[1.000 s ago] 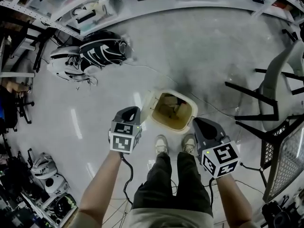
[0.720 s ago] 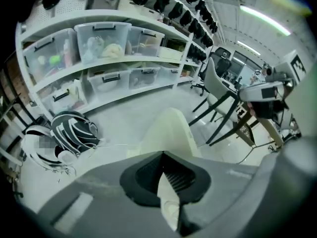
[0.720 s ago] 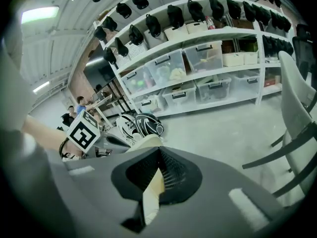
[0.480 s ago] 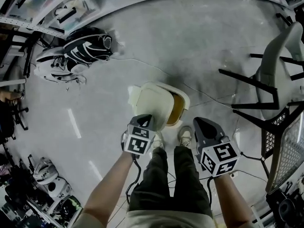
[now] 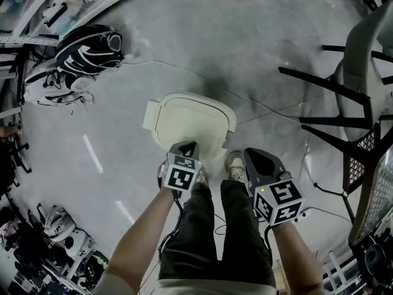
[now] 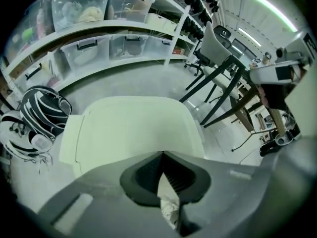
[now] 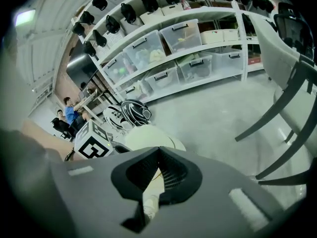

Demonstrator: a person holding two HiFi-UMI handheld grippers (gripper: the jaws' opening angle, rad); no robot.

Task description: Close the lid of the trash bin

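Trash bin lid (image 5: pixel 191 125): down.
Half open half a second ago, it now lies flat, standing on the floor (image 5: pixel 245 54) ahead of the person's shoes (image 5: pixel 235 165). Left gripper (image 5: pixel 188 147) at its near edge, right gripper (image 5: pixel 258 160) alongside, both clenched, empty.

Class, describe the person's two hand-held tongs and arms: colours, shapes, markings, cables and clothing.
Both the left tongs and right tongs are grey wedges tapering to a point, with ribbed black inner pads. Each carries a white cube with black square markers. A black cable trails from the left one. Forearms are bare, no sleeves.
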